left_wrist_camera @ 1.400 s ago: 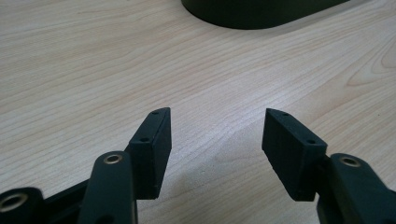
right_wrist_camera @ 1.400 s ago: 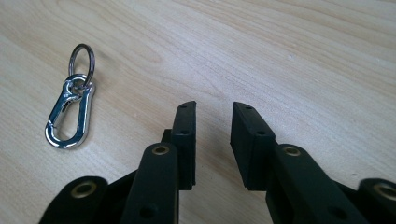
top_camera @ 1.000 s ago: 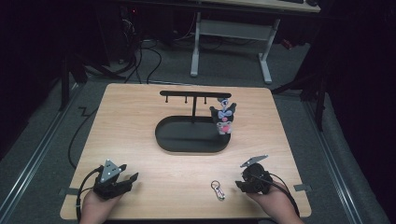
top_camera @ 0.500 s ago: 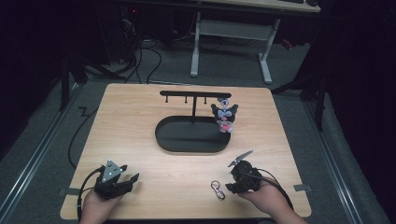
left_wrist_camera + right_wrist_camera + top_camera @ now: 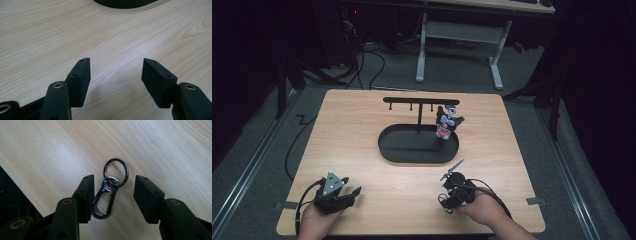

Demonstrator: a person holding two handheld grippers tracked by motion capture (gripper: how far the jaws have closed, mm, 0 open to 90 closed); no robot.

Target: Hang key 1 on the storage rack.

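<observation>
Hovering claw: the right claw [image 5: 113, 192] hangs low over the keyring clip [image 5: 106, 200], jaws spread wide to either side of it, gripping nothing.
Clip position: it lies flat on the wooden surface [image 5: 362, 130] near the front edge, on the person's right; its dark split ring [image 5: 116, 172] points away from the claw.
Contact: the left jaw sits just beside the clasp; whether it touches cannot be told.
Hidden parts: the clasp's lower end is cut off by the left jaw in the right gripper view; in the high view the right claw [image 5: 447, 197] covers the clip almost wholly.
Left claw: the left claw [image 5: 115, 75] is wide open and empty above bare wood; in the high view it [image 5: 349, 192] rests at the front left, well apart from the clip.
Surroundings: a black oval tray [image 5: 402, 147] with a hook rack [image 5: 419, 101] stands mid-surface; a small cartoon figure charm [image 5: 446, 122] hangs at the rack's right end.
Hard to make out: the charm's details are too small to read.
Beyond: a white-legged desk [image 5: 459, 35] and cables on the dim floor.
</observation>
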